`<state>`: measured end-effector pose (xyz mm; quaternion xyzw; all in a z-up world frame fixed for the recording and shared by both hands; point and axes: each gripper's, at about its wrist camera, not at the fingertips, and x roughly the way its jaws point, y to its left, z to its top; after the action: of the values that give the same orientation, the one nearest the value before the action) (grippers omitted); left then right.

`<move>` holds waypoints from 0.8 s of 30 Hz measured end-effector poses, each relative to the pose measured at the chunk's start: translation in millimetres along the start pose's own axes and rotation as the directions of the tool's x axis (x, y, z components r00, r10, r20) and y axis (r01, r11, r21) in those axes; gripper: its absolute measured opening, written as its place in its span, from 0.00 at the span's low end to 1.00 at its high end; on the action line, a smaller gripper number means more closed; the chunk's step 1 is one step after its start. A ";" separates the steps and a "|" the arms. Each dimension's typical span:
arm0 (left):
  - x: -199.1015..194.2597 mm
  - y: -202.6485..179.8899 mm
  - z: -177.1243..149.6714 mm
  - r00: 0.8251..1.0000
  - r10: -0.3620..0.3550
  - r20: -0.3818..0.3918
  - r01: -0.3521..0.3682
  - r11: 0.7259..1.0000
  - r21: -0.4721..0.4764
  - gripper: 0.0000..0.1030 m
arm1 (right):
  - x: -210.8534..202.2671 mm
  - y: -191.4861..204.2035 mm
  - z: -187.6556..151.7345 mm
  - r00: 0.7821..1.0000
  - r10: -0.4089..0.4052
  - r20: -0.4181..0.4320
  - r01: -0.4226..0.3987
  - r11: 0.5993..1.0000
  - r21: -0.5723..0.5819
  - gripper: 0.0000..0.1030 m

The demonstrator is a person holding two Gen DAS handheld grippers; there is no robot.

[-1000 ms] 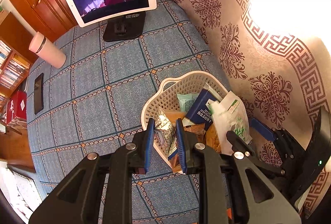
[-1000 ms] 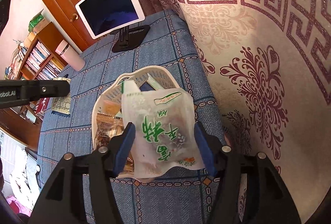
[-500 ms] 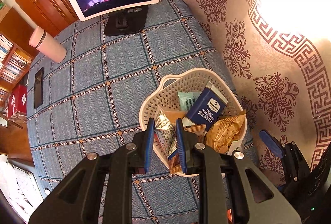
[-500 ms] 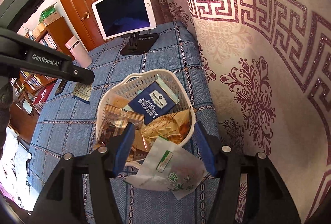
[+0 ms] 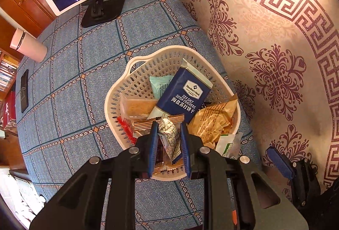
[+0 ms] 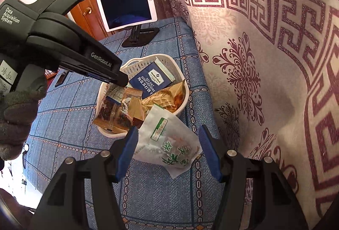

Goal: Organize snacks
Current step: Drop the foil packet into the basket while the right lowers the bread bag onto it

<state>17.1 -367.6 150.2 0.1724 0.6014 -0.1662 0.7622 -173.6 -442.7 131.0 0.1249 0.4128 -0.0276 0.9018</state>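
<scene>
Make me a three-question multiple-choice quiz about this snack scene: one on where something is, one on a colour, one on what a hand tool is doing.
1. Where does the white bag with green lettering lie?
A. on the tablecloth beside the basket
B. under the tablet
C. on the bookshelf

2. What colour is the cracker box in the basket?
A. red
B. dark blue
C. yellow

3. What is the left gripper doing?
A. hanging open over bare cloth
B. gripping the pink bottle
C. pinching a small patterned packet over the basket

Answers:
1 A: the bag rests on the blue cloth, leaning against the basket's near rim, between the open right gripper fingers.
2 B: its printed face is navy.
3 C: the packet sits clamped between the blue fingers.
</scene>
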 end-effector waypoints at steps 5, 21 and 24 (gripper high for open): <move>7.1 -4.3 0.7 1.000 -0.002 -0.006 0.002 1.000 -0.003 0.21 | -4.9 -0.7 -6.6 1.000 -0.001 -0.002 0.001 1.000 0.003 0.58; 18.7 4.2 -5.0 0.999 -0.015 -0.034 0.012 0.997 -0.073 0.65 | -14.0 1.8 -17.4 1.000 -0.002 0.001 0.002 1.000 0.008 0.58; 14.8 9.8 -5.6 0.999 -0.018 -0.029 0.015 0.996 -0.090 0.67 | -15.4 3.1 -18.3 1.000 -0.001 0.004 0.001 1.000 0.008 0.58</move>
<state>20.1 -357.0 135.1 0.1355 0.6209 -0.1429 0.7588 -196.7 -436.0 131.8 0.1285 0.4112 -0.0299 0.9020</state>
